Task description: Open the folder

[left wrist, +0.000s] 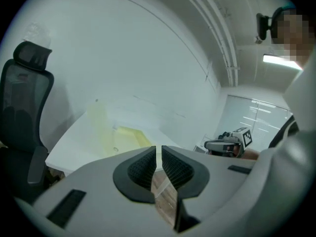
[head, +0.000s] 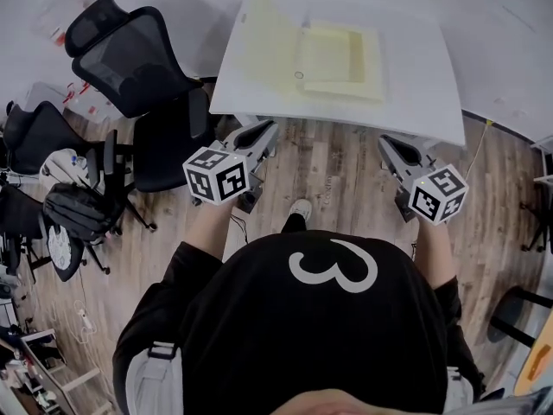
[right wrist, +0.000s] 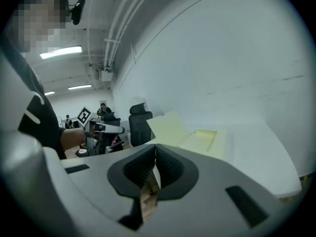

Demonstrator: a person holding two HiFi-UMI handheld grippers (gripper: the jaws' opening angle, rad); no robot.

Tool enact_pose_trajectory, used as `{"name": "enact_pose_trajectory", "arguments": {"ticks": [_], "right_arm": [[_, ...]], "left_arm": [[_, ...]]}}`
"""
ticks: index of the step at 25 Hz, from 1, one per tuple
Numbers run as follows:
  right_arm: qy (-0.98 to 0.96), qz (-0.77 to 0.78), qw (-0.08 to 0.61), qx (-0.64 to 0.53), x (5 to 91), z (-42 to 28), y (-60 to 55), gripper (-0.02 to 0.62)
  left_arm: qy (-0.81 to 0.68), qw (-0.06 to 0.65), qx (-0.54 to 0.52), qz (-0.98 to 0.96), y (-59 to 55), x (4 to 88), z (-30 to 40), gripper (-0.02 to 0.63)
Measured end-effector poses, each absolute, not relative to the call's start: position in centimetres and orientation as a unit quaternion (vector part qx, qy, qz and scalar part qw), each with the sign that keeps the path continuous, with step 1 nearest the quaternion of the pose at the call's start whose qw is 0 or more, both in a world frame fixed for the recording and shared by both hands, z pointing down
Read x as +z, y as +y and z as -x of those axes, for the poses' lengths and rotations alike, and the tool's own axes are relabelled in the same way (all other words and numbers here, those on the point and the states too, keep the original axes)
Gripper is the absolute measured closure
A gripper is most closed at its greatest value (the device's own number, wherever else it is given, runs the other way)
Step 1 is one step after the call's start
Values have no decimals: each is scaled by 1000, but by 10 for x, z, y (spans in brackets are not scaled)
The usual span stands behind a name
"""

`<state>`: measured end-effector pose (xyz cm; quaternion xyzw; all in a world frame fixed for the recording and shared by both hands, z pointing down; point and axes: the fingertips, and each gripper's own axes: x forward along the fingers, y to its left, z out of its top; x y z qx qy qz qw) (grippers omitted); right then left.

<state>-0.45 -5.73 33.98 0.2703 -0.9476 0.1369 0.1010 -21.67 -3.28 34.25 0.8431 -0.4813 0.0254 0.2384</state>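
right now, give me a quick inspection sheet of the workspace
surface: white table, bare apart from the folder
job's things: yellow folder lies open, cover raised at its left
clutter: nothing seen on the table
grippers: left gripper and right gripper both shut, empty, held short of the table
cables: thin cable hangs by the table's right corner
surroundings: black office chairs at left, wood floor

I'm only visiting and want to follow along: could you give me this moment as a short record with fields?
Folder: yellow, lying open on the white table, left flap tilted up
Left gripper: shut, empty, short of the table edge
Right gripper: shut, empty, short of the table edge
Nearby: black office chair left of the table
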Motion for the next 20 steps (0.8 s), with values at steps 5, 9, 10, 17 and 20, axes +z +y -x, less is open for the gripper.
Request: {"name": "enact_pose_trajectory", "arguments": {"ticks": [5,9,10,17,20], "right_arm": [[-965,-227,54,119,300,7,0,571],[-971,-208,21,112,281,1,42,571],[-972,-205,16,110,277,-1,51,571],[-977,-189,-12,97,253,-15,103,571],[-978,-188,-11,86,249,-18,116,571]], "left_arm": [[-466,182,40,-865,21,312,164,583],[-431,161,33,-887,61,288,126,583],[-422,158,28,-892,71,283,117,583],[-404,121,53,-905,116,273,74,584],[-398,121,46,-908,126,269,67,584]]}}
